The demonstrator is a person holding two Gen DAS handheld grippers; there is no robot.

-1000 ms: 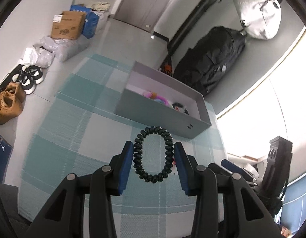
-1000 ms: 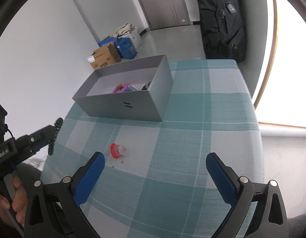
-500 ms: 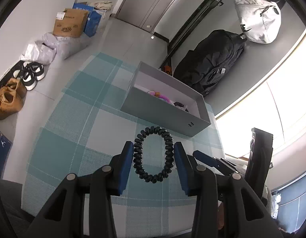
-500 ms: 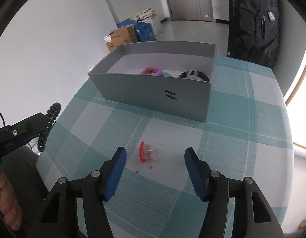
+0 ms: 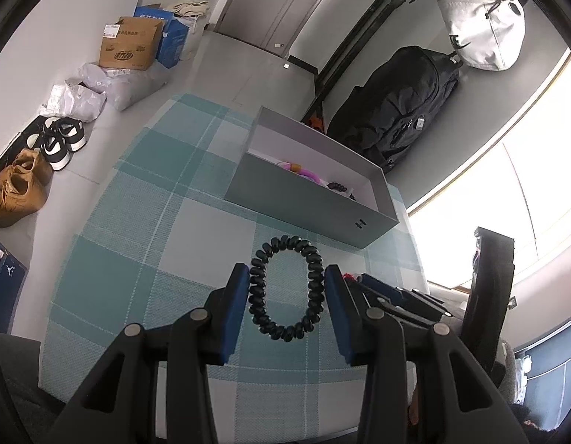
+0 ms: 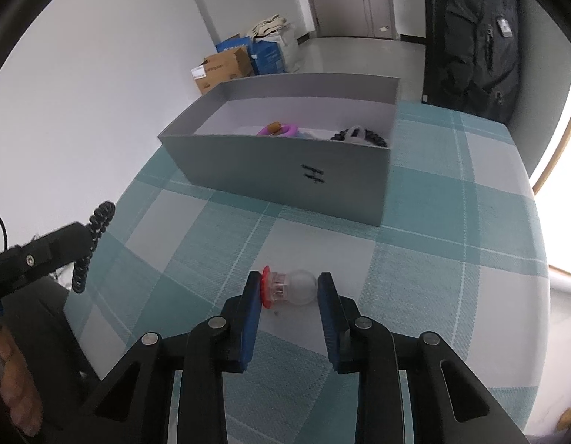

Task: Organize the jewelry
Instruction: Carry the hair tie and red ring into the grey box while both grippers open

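Right gripper, jaws just closing, now pinches the small clear-and-red trinket end to end on the near tablecloth, looks light, hard, slippery, roll-prone; left gripper, part-closed, squeezes springy black coil hair tie sideways, grey box beyond.

Black spiral hair tie: closed loop of coiled cord, held upright above the checked table, pinched at both sides between the blue pads of the left gripper.

Small trinket: red ridged cap on the left, clear faceted middle, frosted round bulb on the right. Lies on its side on a pale square of the table, near the box front.

Grey open box: upright on the table, "H" marked on its front wall. Inside, a pink-purple ring piece and a dark braided band lie on the floor of the box.
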